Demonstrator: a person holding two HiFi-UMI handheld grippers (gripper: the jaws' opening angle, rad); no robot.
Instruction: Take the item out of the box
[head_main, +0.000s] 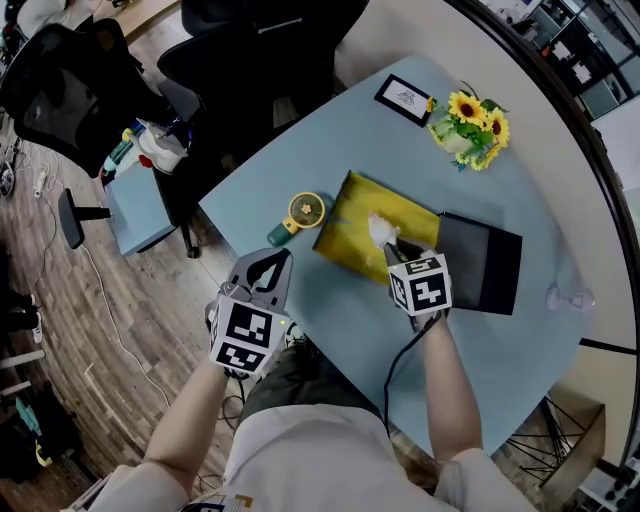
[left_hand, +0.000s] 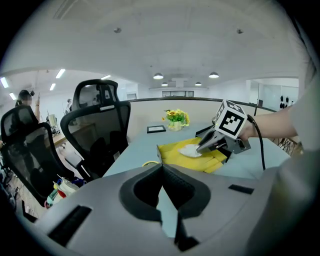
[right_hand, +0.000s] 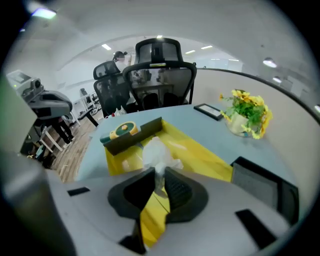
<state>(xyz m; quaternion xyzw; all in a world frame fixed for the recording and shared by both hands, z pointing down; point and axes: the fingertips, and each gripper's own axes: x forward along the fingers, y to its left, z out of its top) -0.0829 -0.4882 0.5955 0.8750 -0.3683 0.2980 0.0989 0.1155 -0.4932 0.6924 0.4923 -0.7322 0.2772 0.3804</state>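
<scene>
The right hand-held gripper (right_hand: 158, 175) was clamped on the white crumpled item (right_hand: 156, 150) just ahead, inside the yellow box (right_hand: 200, 152), so lifting out remained; the left hand-held gripper (left_hand: 162, 167) was closed, empty.

Sunflowers (head_main: 472, 122) near a framed card (head_main: 404, 99) — round yellow gadget (head_main: 304, 211) on the blue table (head_main: 330, 150)

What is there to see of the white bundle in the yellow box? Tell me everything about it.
The white bundle is small, crumpled and puffy, like thin, slightly see-through plastic or tissue. It stands up inside the open yellow box on the blue table. Its lower end is pinched between the fingers of the right gripper, and its top flares out above them. What it wraps, if anything, cannot be told.
</scene>
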